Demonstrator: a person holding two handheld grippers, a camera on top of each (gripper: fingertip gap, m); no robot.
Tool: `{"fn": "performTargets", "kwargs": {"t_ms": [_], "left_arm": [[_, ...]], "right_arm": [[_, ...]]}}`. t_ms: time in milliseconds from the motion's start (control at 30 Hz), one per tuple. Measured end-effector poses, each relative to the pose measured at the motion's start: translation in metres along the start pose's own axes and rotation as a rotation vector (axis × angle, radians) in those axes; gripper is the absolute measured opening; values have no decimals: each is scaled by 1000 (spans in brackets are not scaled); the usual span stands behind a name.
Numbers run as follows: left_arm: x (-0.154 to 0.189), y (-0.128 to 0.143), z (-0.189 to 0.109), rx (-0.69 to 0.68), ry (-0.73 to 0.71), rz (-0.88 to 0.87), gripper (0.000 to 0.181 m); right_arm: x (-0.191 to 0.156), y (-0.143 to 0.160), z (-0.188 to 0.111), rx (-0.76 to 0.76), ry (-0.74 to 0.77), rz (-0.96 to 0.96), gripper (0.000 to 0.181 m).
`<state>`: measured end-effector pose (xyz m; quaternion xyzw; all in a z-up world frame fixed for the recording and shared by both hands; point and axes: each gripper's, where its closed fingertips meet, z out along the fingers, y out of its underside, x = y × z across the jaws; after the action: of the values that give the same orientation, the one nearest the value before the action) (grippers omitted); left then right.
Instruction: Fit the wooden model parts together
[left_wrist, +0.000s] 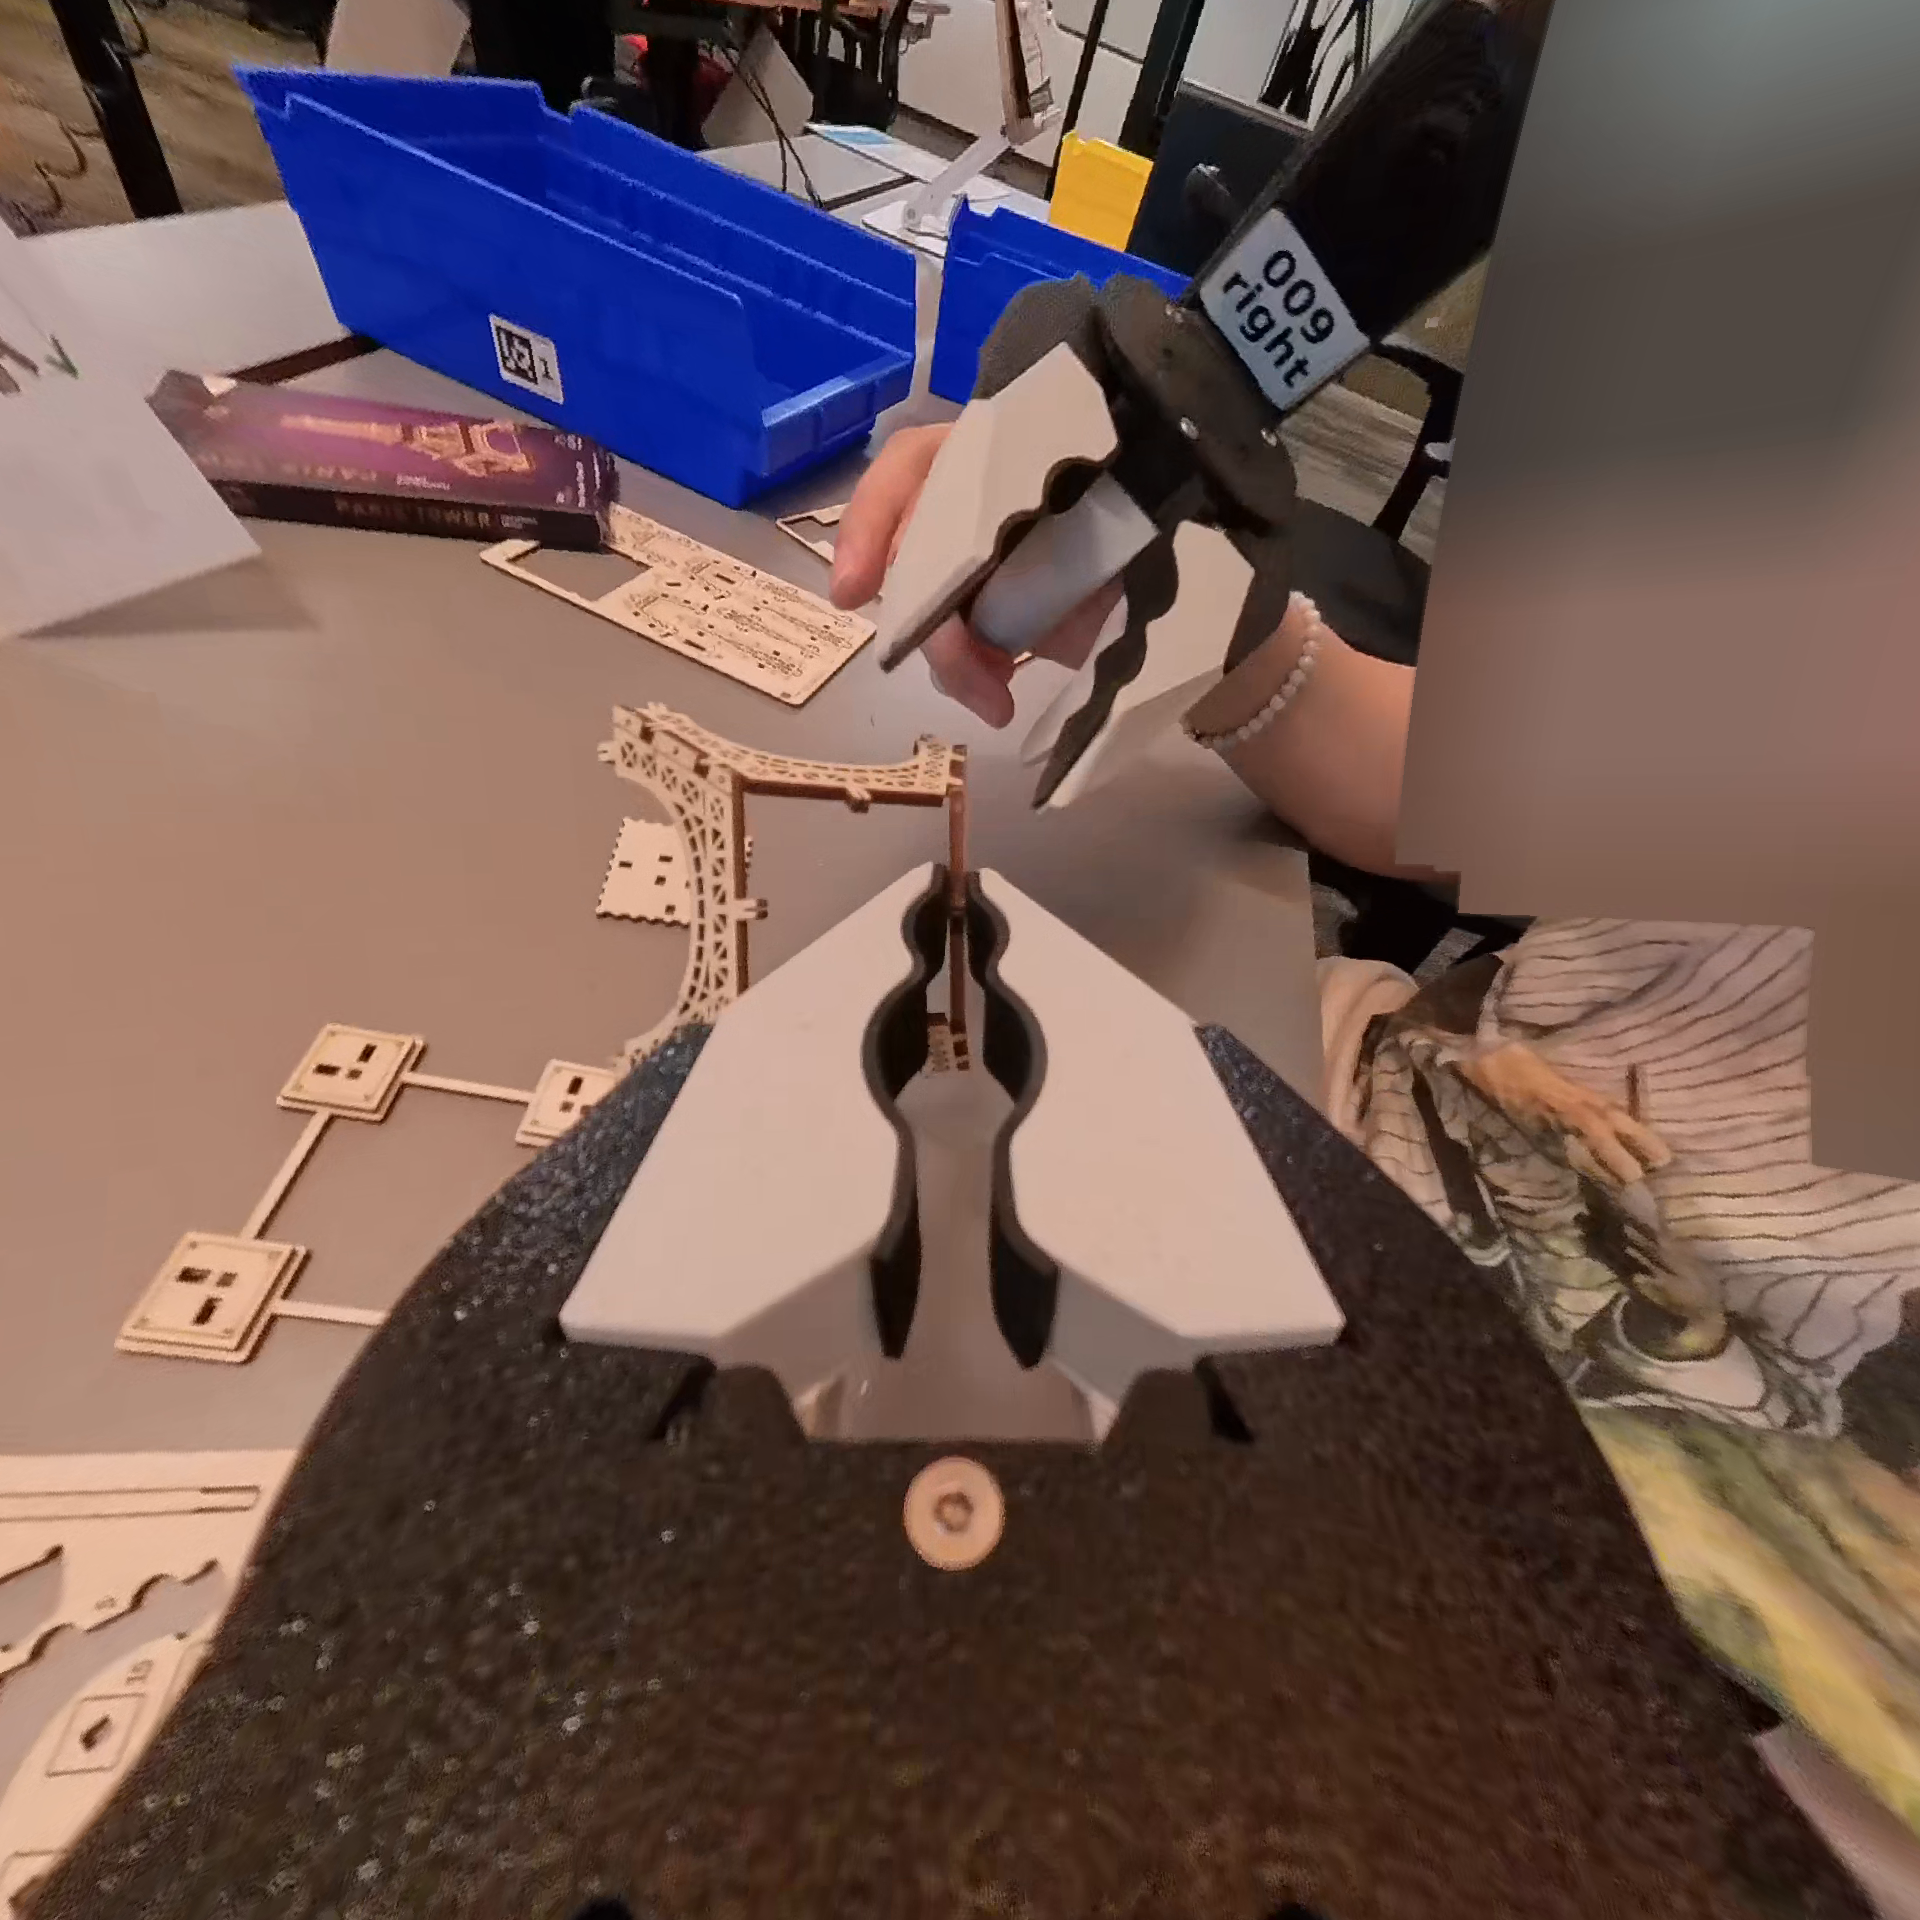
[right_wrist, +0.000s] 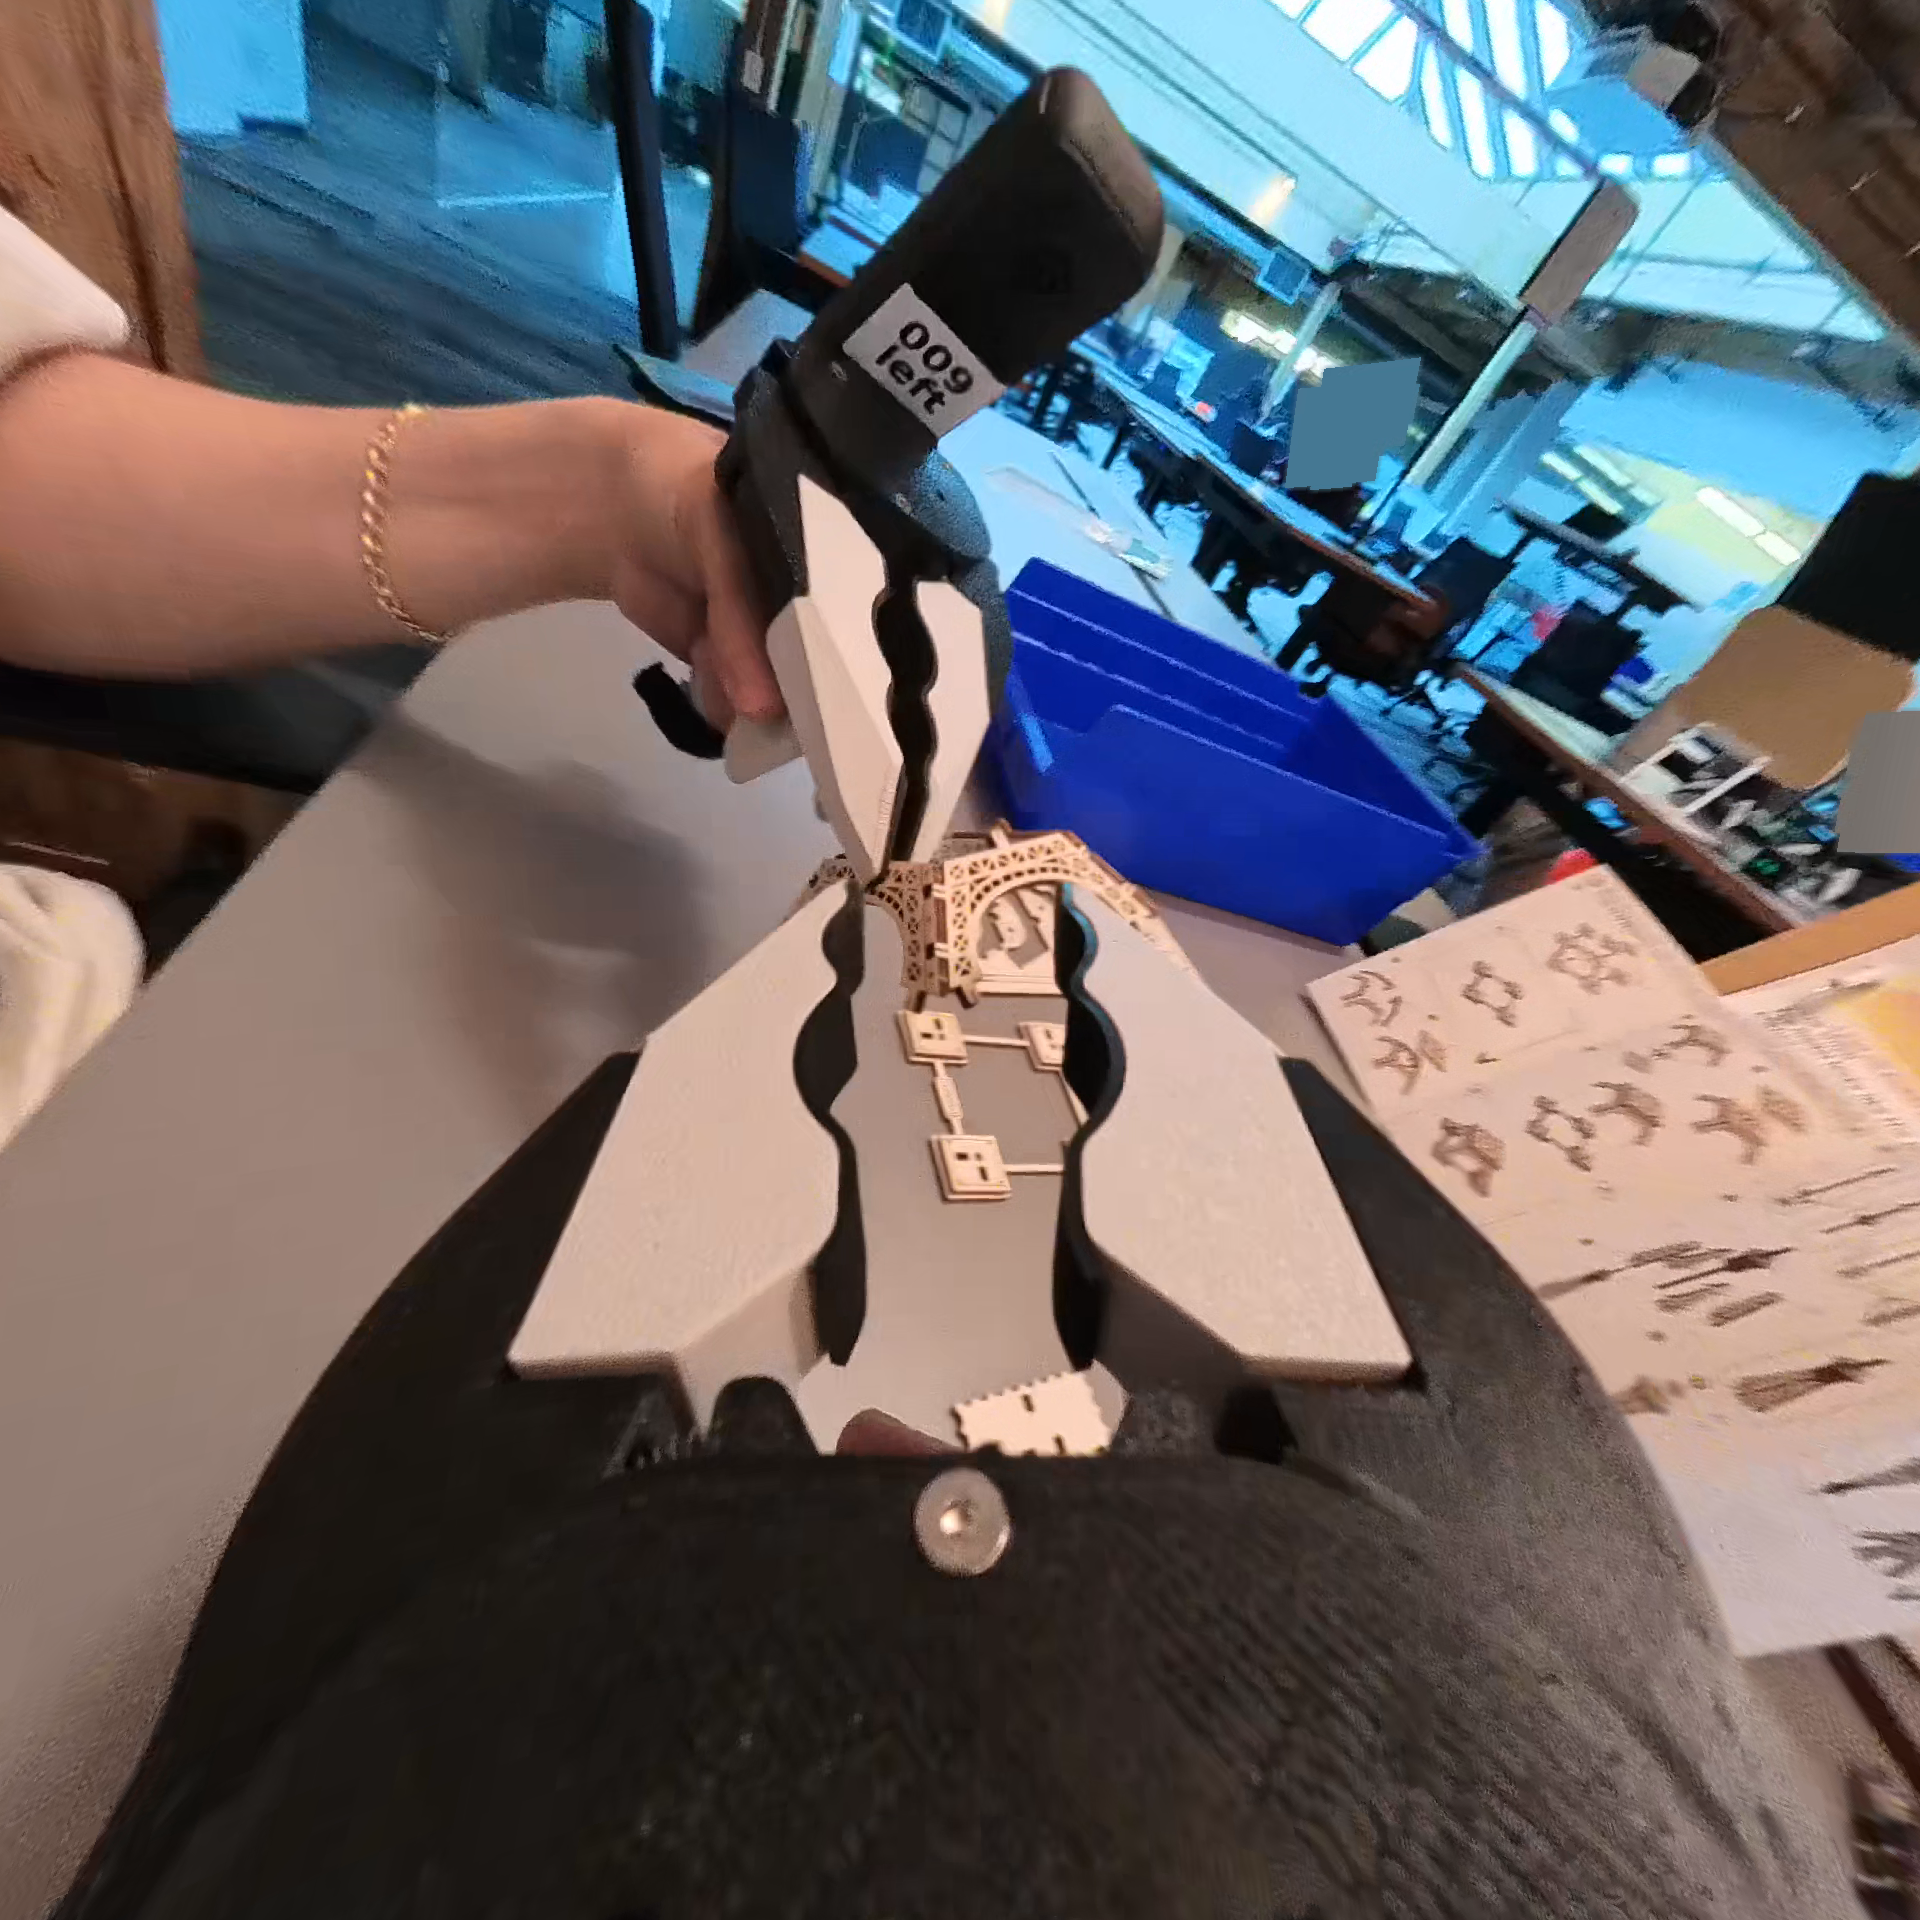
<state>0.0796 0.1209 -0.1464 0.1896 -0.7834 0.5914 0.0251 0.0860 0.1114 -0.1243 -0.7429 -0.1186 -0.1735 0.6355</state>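
Left wrist view: left gripper (left_wrist: 954, 883) pinches the wooden arch piece (left_wrist: 821, 774) by one leg, jaws nearly together
The square base frame (left_wrist: 343, 1143) lies on the table (left_wrist: 364, 707) at 9 o'clock; right gripper (left_wrist: 966, 727), jaws wide, hovers at 12. Right wrist view: right gripper (right_wrist: 961, 914) holds nothing, base frame (right_wrist: 971, 1101) seen between its fingers, left gripper (right_wrist: 883, 868) at 12 clamping the arch

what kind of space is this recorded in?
Probably a shared workshop or lab in an open-plan office. Rows of desks and chairs stretch back under a skylight, blue storage bins sit on the grey worktable, and a wooden model kit with its instruction sheets is spread out.
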Motion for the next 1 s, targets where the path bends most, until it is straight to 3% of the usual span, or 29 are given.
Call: {"fn": "performTargets", "kwargs": {"t_ms": [333, 833, 1000], "left_arm": [[9, -2, 5, -16, -23, 174, 0], [15, -3, 4, -18, 3, 222, 0], [9, 2, 3, -41, -3, 139, 0]], "right_arm": [[-10, 6, 8, -37, -29, -6, 21], [-19, 0, 2, 17, -133, 79, 11], [-18, 7, 6, -13, -137, 148, 11]]}}
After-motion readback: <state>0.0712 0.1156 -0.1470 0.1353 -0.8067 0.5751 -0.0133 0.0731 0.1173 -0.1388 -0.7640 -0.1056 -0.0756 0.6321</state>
